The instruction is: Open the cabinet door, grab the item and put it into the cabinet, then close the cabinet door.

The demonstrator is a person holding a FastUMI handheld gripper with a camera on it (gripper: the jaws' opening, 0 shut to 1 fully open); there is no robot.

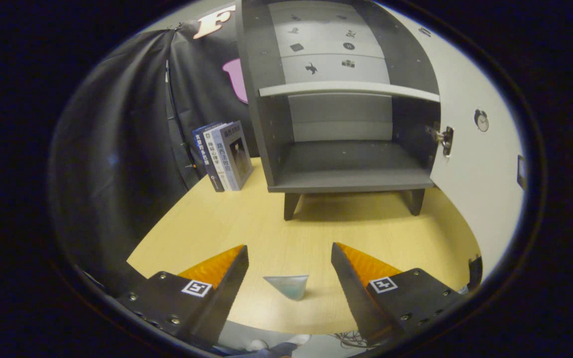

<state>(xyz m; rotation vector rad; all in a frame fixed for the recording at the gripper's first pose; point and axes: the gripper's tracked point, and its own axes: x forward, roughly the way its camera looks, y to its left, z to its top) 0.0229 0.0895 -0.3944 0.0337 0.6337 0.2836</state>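
Nearest to us, our gripper (289, 251) holds its two fingers (227, 278) spread wide, with nothing pressed between them. Between them, set back from the tips toward us, lies the item (287, 286), a small pale blue-green wedge with its point turned down. It rests on the table (266, 223), near its front edge, touching neither finger. We cannot tell what the wedge is made of.

Beyond the fingers, across a bare stretch of the light wooden table, we see the cabinet (346, 164) standing on short dark legs. Its door (470, 149) is swung open to the right, pale on the face that we see, with a metal hinge (444, 139) on its inner edge and a small round fitting (481, 120) further out. Inside, we see a pale shelf (348, 89) dividing the space; the lower compartment has a dark floor and a grey back, and small dark marks dot the back panel above the shelf.

Left of the cabinet, a few books (224, 155) stand upright together on the table, spines toward us, just beside the cabinet's left wall and against the dark cloth wall (117, 149).
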